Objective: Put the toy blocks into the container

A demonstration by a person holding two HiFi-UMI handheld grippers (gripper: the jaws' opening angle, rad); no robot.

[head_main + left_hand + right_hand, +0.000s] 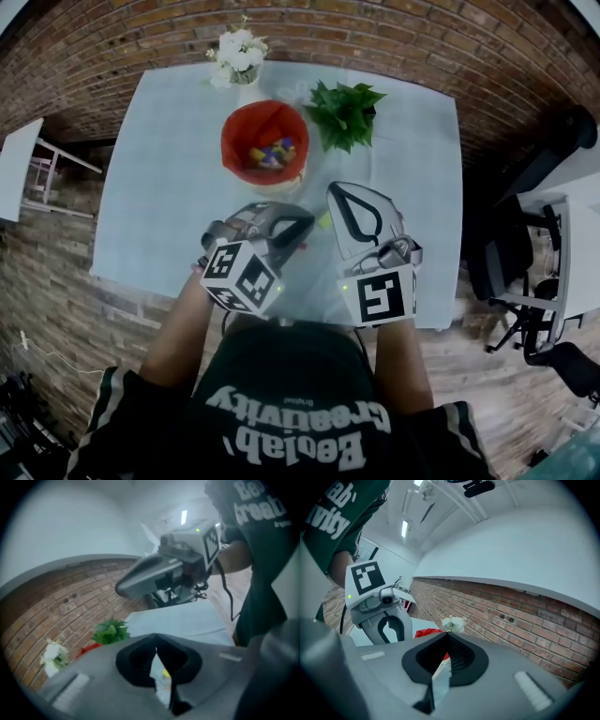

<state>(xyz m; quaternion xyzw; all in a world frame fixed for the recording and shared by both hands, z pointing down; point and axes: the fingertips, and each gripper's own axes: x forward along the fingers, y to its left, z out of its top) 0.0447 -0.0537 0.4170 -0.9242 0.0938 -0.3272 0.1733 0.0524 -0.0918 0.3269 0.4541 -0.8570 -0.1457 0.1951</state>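
A red container (264, 141) stands mid-table with several coloured toy blocks (272, 150) inside. A small yellow block (322, 221) lies on the white table (159, 187) between my two grippers; the left gripper view shows it (165, 672) through the jaw gap. My left gripper (305, 225) is low over the table's near side, jaws shut with nothing in them (156, 638). My right gripper (337, 192) is beside it on the right, its tips (448, 635) meeting and holding nothing. The red container (424, 633) shows just past the right jaws.
White flowers (238, 52) in a vase stand at the table's far edge, and a green plant (344, 112) sits right of the container. A brick wall runs behind the table. Black office chairs (525, 272) and a white desk are to the right.
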